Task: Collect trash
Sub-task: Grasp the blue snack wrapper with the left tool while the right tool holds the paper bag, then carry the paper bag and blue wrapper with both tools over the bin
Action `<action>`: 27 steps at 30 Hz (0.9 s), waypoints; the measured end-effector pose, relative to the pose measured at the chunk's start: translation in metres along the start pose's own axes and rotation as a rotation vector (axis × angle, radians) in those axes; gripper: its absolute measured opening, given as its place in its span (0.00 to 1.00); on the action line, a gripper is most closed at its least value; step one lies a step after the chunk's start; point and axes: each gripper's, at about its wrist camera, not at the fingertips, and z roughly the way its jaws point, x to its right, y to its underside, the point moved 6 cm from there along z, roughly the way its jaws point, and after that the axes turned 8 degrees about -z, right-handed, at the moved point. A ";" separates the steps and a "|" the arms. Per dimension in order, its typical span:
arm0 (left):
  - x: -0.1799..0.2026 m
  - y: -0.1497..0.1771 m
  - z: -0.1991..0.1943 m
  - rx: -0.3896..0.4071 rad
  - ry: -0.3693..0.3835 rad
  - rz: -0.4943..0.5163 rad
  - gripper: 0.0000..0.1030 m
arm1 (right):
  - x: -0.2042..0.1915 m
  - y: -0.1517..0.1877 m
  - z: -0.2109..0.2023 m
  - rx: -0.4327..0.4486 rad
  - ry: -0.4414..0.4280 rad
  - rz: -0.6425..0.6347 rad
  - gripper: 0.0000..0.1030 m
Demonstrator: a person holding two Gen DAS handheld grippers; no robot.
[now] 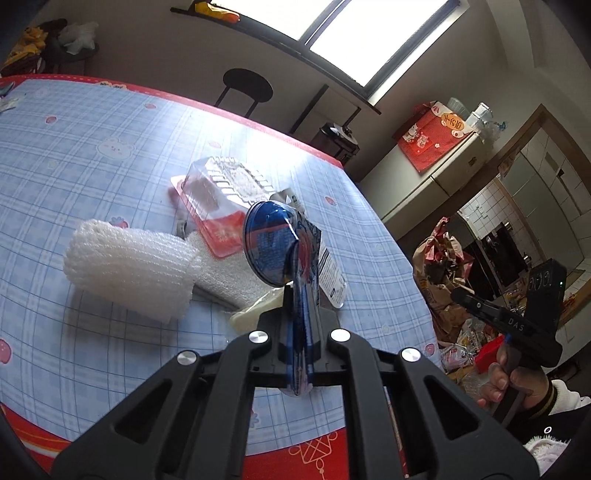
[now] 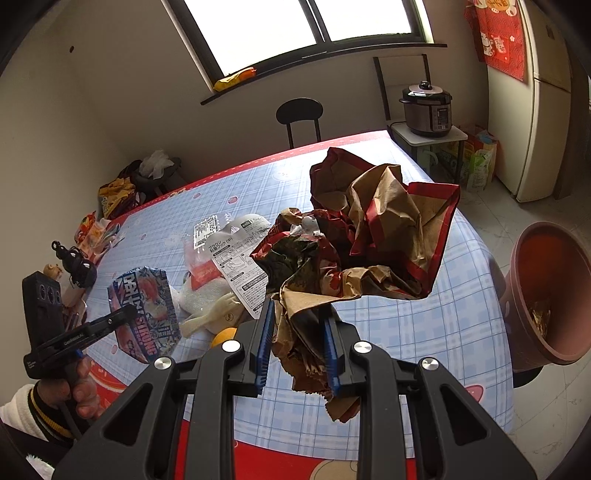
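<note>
Two black two-finger grippers are in use over a table covered with a blue checked cloth with a red border point(image 1: 92, 155). Nearest in the left wrist view, the left gripper point(image 1: 300, 325) has its jaws pressed together on a flattened blue printed plastic wrapper point(image 1: 273, 247), which stands up above the cloth. In the right wrist view, the right gripper point(image 2: 299, 332) has its jaws narrowly apart and clamped on a big crumpled brown and red paper bag point(image 2: 373, 236), held above the table. Just behind the blue wrapper lie a white bubble-wrap roll point(image 1: 129, 266), a clear plastic blister pack with a red card point(image 1: 218, 206) and a white printed instruction sheet point(image 2: 236, 258). Beside the table's right edge stands a reddish-brown round plastic bin point(image 2: 546, 295); something golden, perhaps foil, lies inside. Farther back are a black round-backed chair point(image 2: 299, 114) and a pressure cooker point(image 2: 426, 107) under the bright window point(image 2: 295, 26).
</note>
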 end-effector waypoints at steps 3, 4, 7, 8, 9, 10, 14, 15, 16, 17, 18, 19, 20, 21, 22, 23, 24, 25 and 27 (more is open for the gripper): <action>0.011 -0.016 -0.025 0.068 -0.001 0.009 0.08 | 0.001 -0.004 -0.009 0.031 -0.004 -0.012 0.24; 0.015 -0.021 -0.032 0.090 -0.005 0.016 0.08 | 0.001 -0.005 -0.012 0.042 -0.005 -0.016 0.24; 0.032 -0.034 -0.052 0.145 -0.013 0.041 0.08 | 0.009 -0.009 -0.023 0.077 0.001 -0.022 0.24; 0.038 -0.037 -0.058 0.161 -0.014 0.049 0.08 | 0.014 -0.010 -0.027 0.089 0.004 -0.018 0.24; 0.045 -0.040 -0.063 0.176 -0.013 0.056 0.08 | 0.020 -0.012 -0.031 0.100 0.008 -0.012 0.24; 0.051 -0.042 -0.069 0.193 -0.014 0.063 0.08 | 0.027 -0.013 -0.036 0.112 0.013 -0.005 0.24; 0.076 -0.045 -0.083 0.236 -0.018 0.088 0.08 | 0.064 -0.016 -0.053 0.150 0.045 0.038 0.24; 0.083 -0.045 -0.085 0.241 -0.020 0.095 0.08 | 0.074 -0.016 -0.056 0.155 0.056 0.051 0.24; 0.088 -0.045 -0.086 0.247 -0.024 0.102 0.08 | 0.086 -0.015 -0.060 0.159 0.069 0.065 0.24; 0.096 -0.044 -0.086 0.250 -0.025 0.109 0.08 | 0.099 -0.014 -0.064 0.160 0.085 0.077 0.24; 0.102 -0.042 -0.085 0.253 -0.026 0.115 0.08 | 0.111 -0.013 -0.067 0.160 0.100 0.089 0.24; 0.110 -0.041 -0.084 0.255 -0.026 0.123 0.08 | 0.125 -0.011 -0.070 0.158 0.116 0.104 0.24; 0.118 -0.039 -0.082 0.253 -0.026 0.133 0.08 | 0.140 -0.008 -0.073 0.155 0.132 0.119 0.24; 0.126 -0.038 -0.078 0.253 -0.027 0.142 0.08 | 0.154 -0.005 -0.075 0.150 0.147 0.134 0.24; 0.135 -0.037 -0.075 0.254 -0.026 0.151 0.08 | 0.168 -0.002 -0.078 0.142 0.163 0.147 0.24; 0.144 -0.035 -0.071 0.253 -0.023 0.159 0.08 | 0.182 0.003 -0.080 0.135 0.179 0.158 0.24; 0.154 -0.033 -0.067 0.253 -0.019 0.165 0.08 | 0.195 0.007 -0.081 0.127 0.192 0.170 0.24; 0.163 -0.031 -0.062 0.251 -0.014 0.170 0.08 | 0.211 0.009 -0.083 0.116 0.203 0.185 0.24; 0.179 -0.027 -0.050 0.243 -0.007 0.183 0.08 | 0.239 0.013 -0.085 0.096 0.223 0.214 0.24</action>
